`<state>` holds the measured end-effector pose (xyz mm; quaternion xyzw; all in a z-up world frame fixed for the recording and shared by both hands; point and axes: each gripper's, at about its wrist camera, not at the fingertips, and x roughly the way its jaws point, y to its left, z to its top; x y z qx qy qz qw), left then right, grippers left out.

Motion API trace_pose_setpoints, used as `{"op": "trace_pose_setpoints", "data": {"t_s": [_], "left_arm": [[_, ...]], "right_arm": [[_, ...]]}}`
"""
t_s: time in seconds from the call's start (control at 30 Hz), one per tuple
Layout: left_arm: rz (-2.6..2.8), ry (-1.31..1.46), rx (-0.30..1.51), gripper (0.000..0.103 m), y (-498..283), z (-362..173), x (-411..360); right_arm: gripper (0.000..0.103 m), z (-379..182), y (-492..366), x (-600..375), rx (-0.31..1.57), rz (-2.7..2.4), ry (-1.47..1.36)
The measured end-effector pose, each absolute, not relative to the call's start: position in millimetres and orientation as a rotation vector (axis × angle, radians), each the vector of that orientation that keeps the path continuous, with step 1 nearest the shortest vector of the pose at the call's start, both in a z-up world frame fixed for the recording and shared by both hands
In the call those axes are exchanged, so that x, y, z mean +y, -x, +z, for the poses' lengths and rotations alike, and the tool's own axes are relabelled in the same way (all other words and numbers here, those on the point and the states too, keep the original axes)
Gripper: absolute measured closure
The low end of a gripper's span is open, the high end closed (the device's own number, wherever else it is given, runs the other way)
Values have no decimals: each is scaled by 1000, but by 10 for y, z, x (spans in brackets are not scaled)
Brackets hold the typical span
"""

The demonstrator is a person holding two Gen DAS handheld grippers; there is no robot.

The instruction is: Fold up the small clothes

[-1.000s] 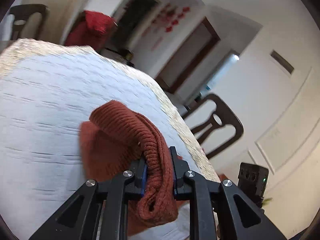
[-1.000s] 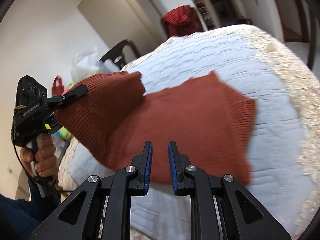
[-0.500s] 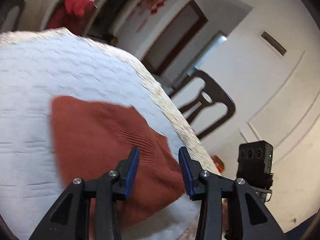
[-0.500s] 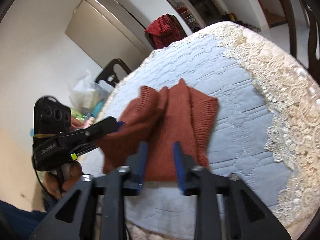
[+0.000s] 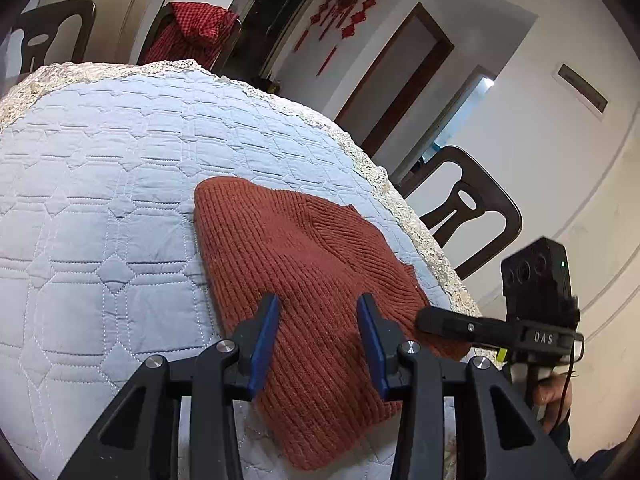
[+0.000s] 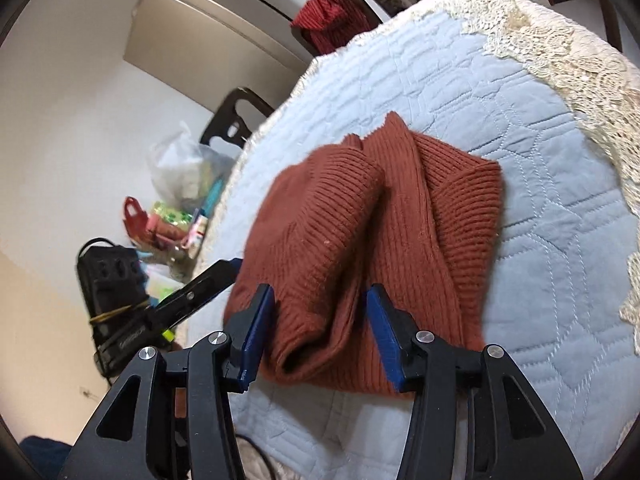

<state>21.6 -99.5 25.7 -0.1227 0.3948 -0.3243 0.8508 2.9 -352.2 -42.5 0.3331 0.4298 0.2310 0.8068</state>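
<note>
Rust-red ribbed knit garment [image 5: 304, 280] lies folded — bunched, uneven — on quilted tablecloth [image 5: 100, 184].

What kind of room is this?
Most likely a home dining room: a quilted tablecloth with a rust sweater on it, dark wooden chairs around the table, and red knot ornaments on the wall.
</note>
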Motion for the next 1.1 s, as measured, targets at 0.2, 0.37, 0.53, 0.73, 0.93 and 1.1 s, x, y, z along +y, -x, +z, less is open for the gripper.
{"op": "trace_pose_setpoints", "data": {"t_s": [0.2, 0.37, 0.53, 0.73, 0.93, 1.1], "left_arm": [[-689, 250, 825, 60, -216, 230, -992], [-688, 238, 819, 60, -218, 222, -1002], [-685, 231, 818, 60, -228, 233, -1011], [-707, 196, 795, 60, -250, 401, -1135], [-752, 144, 799, 60, -201, 344, -1324], [-736, 121, 808, 60, -156, 275, -1325]], "right_arm": [[54, -402, -84, -3428, 943, 481, -659], [57, -384, -110, -3399, 954, 462, -626], [78, -397, -144, -3283, 978, 467, -563], [84, -204, -57, -3475, 876, 459, -563], [84, -227, 139, -3872, 840, 367, -565], [81, -460, 167, -3891, 894, 383, -605]]}}
